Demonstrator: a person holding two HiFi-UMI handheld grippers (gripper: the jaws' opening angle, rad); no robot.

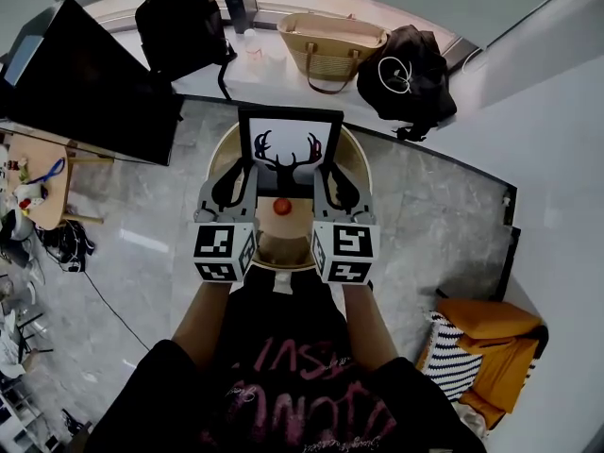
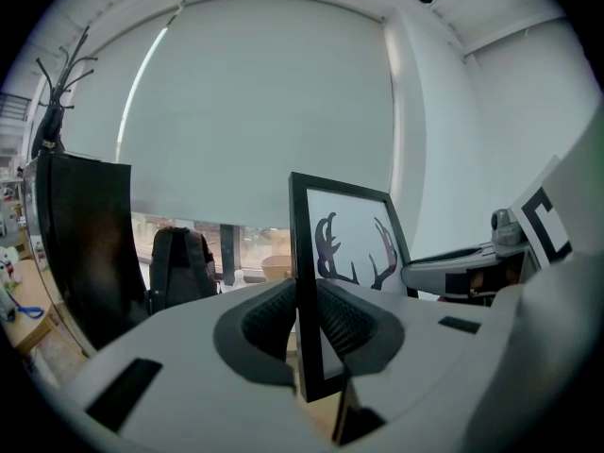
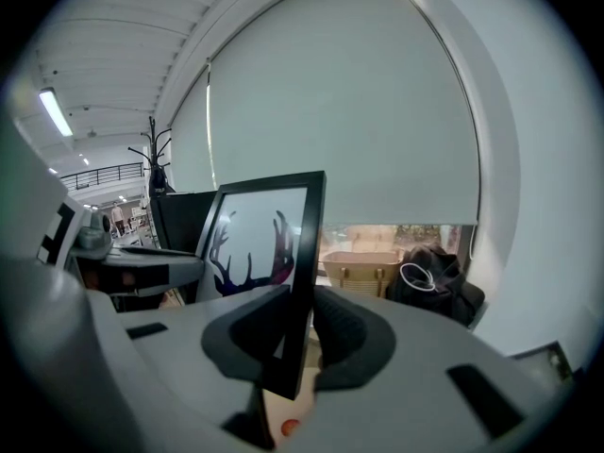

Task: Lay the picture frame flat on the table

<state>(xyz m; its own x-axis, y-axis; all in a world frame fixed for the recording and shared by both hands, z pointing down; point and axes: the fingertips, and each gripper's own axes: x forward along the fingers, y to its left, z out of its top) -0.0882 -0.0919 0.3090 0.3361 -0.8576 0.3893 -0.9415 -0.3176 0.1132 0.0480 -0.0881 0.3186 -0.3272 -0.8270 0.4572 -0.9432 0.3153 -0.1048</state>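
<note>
A black picture frame (image 1: 288, 149) with an antler print stands upright on a small round wooden table (image 1: 357, 159). My left gripper (image 1: 234, 189) is shut on its left edge and my right gripper (image 1: 338, 189) is shut on its right edge. In the left gripper view the frame (image 2: 347, 248) runs edge-on between the dark pads (image 2: 269, 324) of the left gripper (image 2: 307, 327). In the right gripper view the frame (image 3: 253, 234) sits likewise in the right gripper (image 3: 297, 333). A small red round thing (image 1: 281, 206) lies on the table in front of the frame.
A large black screen (image 1: 94, 74) stands to the left. On the window ledge behind the table sit a black backpack (image 1: 184, 26), a woven basket (image 1: 330, 41) and a black bag (image 1: 406, 69). Orange and striped cushions (image 1: 481, 347) lie at lower right on the marble floor.
</note>
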